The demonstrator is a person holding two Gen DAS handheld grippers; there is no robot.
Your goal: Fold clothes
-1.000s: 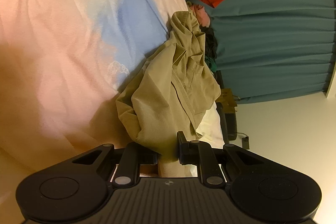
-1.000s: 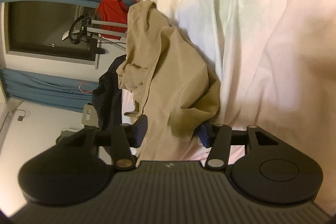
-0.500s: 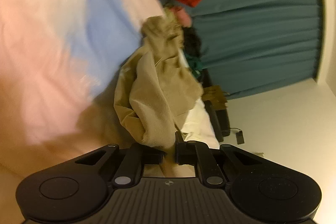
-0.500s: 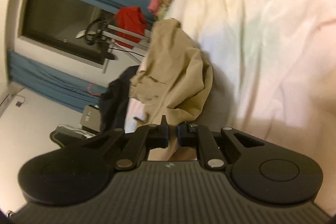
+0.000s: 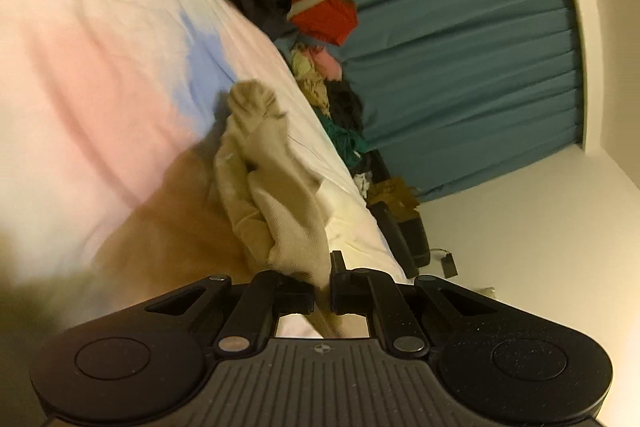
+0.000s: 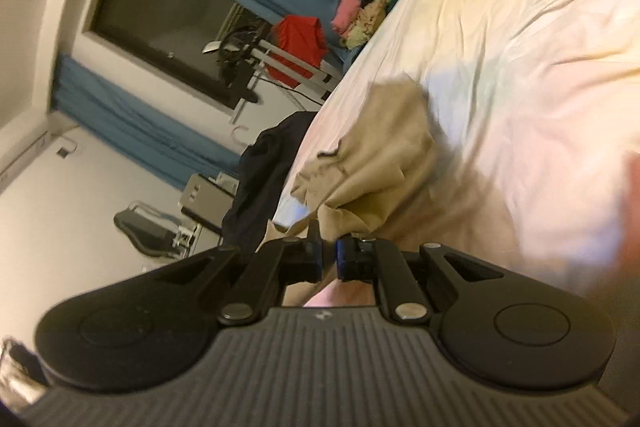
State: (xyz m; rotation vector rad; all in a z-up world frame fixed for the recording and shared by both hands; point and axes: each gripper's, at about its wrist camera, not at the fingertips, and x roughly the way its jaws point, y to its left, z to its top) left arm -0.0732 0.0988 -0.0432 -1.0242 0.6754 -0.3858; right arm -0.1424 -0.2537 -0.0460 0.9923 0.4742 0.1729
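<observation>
got both my left gripper (image 5: 322,291) and right gripper (image 6: 329,259) clamped on the near edge of the tan garment (image 5: 276,203), its length trailing away across the bed (image 5: 100,67)

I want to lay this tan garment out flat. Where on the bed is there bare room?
Bare sheet lies beyond the tan garment, toward the bed's middle. The bed edge is crowded: a dark garment hangs there, and a clothes pile sits by the curtain.
</observation>
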